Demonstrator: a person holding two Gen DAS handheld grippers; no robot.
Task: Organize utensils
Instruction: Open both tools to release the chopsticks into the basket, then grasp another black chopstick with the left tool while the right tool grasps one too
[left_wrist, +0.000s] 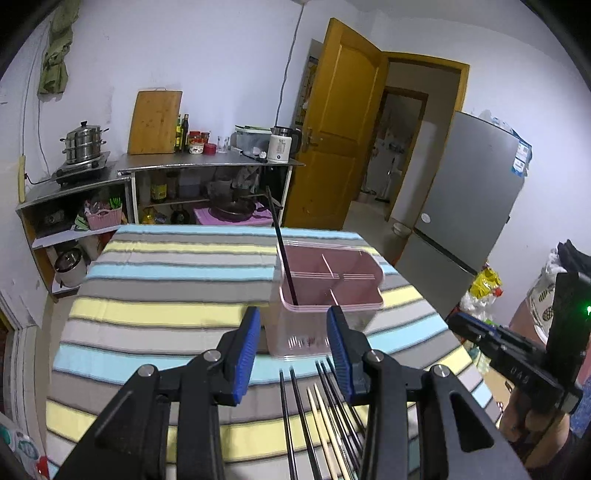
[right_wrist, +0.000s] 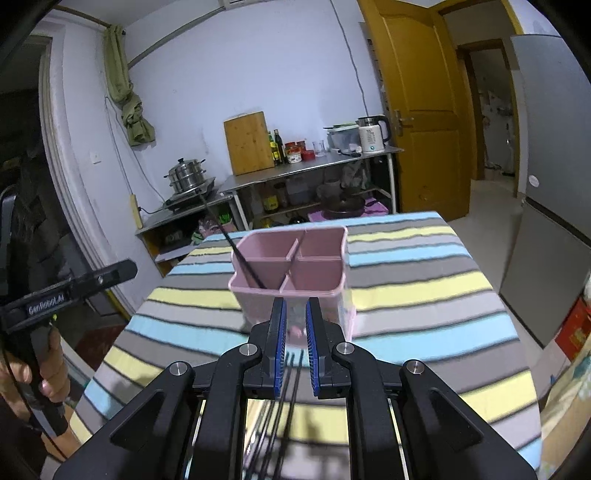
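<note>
Left gripper (left_wrist: 291, 339): jaws spread, nothing between the pads | loose chopsticks (left_wrist: 321, 417): flat on the striped tablecloth (left_wrist: 155, 314), just before the holder | pink divided holder (left_wrist: 328, 291): upright on the cloth, one black chopstick (left_wrist: 284, 266) leaning in its near-left compartment | right gripper (right_wrist: 295, 336): jaws narrowly parted, pinching nothing, above dark chopsticks.

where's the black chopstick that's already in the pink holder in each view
Left wrist view: the black chopstick stands just right of centre, leaning up and left from the near-left compartment of the pink holder.
Right wrist view: the chopstick is left of centre, in the holder's near-left compartment, its top tilted toward the stove.
Shared landmark: the wooden cutting board leaning on the wall.
</note>
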